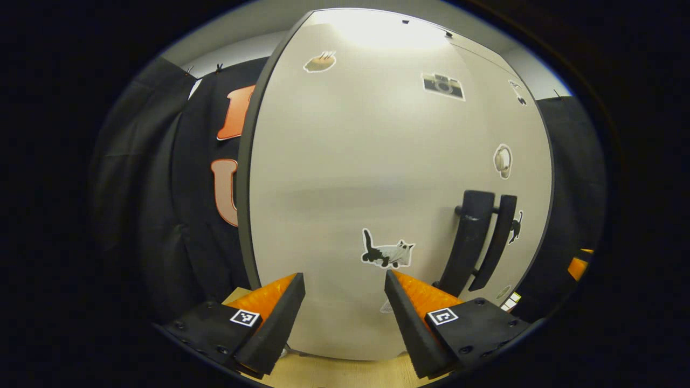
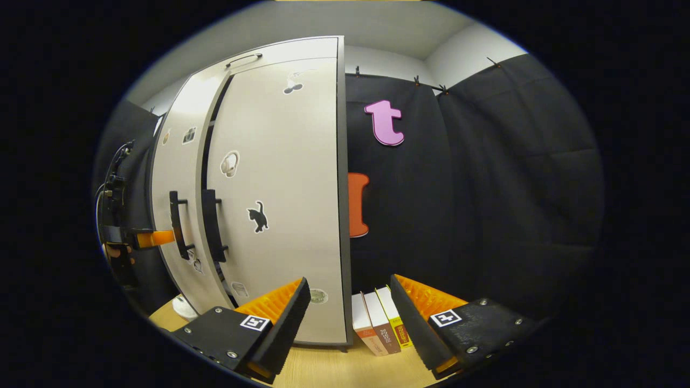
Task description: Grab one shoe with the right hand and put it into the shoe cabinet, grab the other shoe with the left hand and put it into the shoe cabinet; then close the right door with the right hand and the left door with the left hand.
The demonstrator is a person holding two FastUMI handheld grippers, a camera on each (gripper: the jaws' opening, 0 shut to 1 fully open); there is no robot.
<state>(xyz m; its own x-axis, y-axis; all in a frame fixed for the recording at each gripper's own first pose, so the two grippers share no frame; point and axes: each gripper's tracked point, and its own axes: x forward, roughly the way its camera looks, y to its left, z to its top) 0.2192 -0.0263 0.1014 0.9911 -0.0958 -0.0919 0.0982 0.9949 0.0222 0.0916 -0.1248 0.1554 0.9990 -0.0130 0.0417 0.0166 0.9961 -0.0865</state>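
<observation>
In the left gripper view the white shoe cabinet's left door [image 1: 377,188] stands close in front of me, its black handle [image 1: 471,237] beside the right door's handle [image 1: 498,237]. My left gripper [image 1: 344,277] is open and holds nothing, its fingers close to the door face. In the right gripper view the right door [image 2: 285,188] looks shut, and a narrow dark gap runs between it and the left door [image 2: 175,161]. The left gripper's orange finger [image 2: 153,237] rests by the left door's handle. My right gripper [image 2: 350,280] is open and holds nothing, a short way back from the cabinet.
Three books [image 2: 377,318] stand upright on the wooden surface [image 2: 323,366] just right of the cabinet. A small white round object [image 2: 183,307] lies at the cabinet's foot. Black cloth walls surround the booth. A hand [image 2: 113,250] holds the left gripper.
</observation>
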